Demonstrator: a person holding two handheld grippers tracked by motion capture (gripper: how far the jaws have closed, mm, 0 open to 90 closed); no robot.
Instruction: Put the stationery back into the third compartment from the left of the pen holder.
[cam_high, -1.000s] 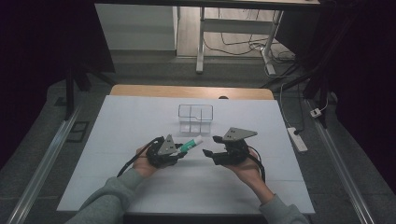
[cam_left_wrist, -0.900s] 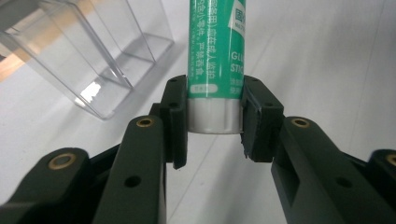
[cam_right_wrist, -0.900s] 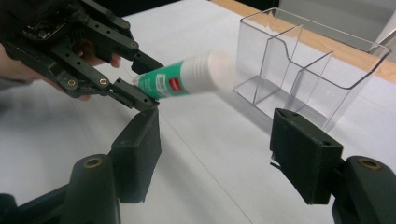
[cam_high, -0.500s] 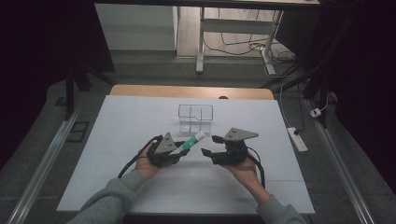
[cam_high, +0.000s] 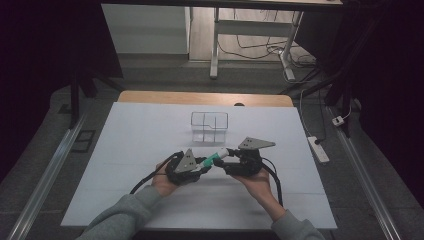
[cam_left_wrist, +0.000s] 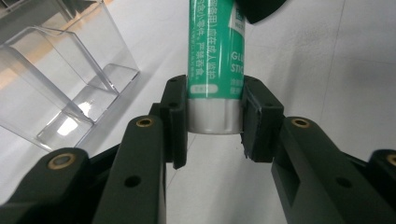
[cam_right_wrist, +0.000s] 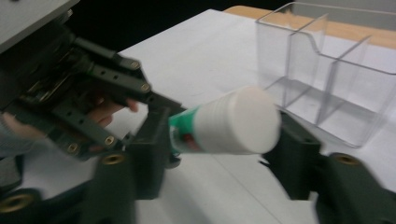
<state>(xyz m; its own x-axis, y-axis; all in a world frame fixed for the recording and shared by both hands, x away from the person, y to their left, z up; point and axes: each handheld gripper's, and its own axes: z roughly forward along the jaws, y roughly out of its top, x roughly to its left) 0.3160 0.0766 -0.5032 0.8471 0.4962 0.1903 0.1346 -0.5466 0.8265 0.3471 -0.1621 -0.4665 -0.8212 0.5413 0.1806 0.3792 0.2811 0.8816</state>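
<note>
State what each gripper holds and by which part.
Left gripper clamps the glue stick by its silver base end; right gripper jaws, just closing, bracket its white cap.

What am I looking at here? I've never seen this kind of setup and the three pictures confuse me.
A person at a white table holds a hand-held gripper in each hand. The high view looks down from above; the other two come from cameras riding on each gripper, looking along its black jaws. The left gripper is clamped on the grey end of a green glue stick. The right gripper has just been closing its jaws around the stick's white cap. A clear plastic organizer with compartments stands farther back.
</note>
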